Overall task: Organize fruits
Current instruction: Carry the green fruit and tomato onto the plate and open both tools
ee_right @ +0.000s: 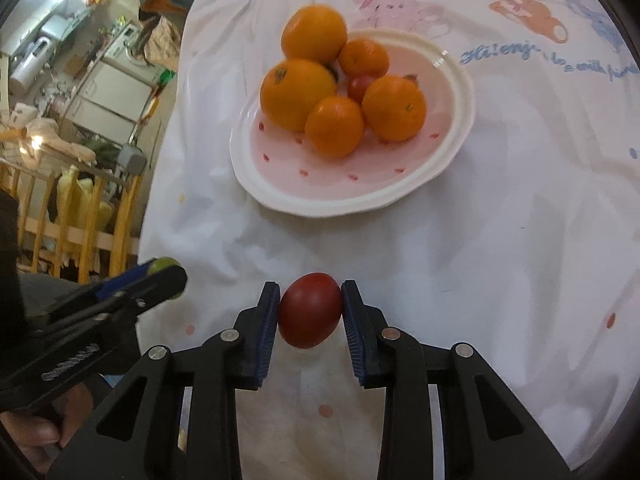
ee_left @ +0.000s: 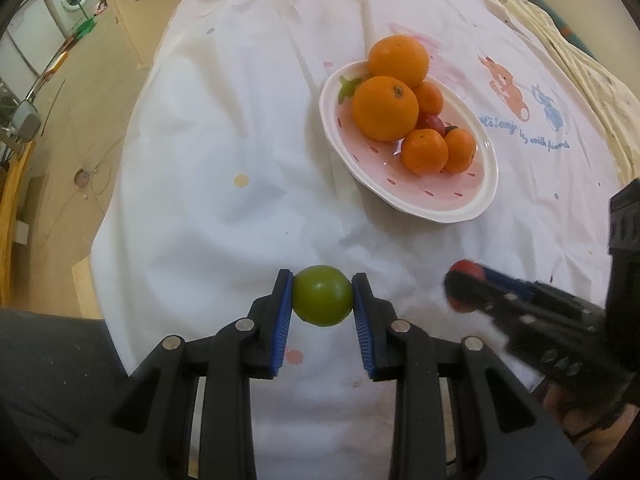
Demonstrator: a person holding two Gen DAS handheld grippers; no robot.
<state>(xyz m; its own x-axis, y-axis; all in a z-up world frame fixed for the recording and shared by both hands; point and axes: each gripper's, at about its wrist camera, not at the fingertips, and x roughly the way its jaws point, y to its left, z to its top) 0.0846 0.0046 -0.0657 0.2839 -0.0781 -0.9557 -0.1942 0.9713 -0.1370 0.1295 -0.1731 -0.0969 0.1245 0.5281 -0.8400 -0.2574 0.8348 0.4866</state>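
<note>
Two fruits sit pinched in my tools — a small round green fruit clamped between the blue pads of my left gripper, and a dark red oval fruit squeezed in my right gripper. Both hang above the white printed tablecloth, short of the pink strawberry-shaped plate — oranges piled on it.

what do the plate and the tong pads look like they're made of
Plate: probably glazed ceramic, though melamine is possible; glossy, with a bright glint on its white rim and pink dotted centre.
Pads: likely rubber or soft plastic; matte blue, finely ribbed, set on black hard-looking tongs.
</note>
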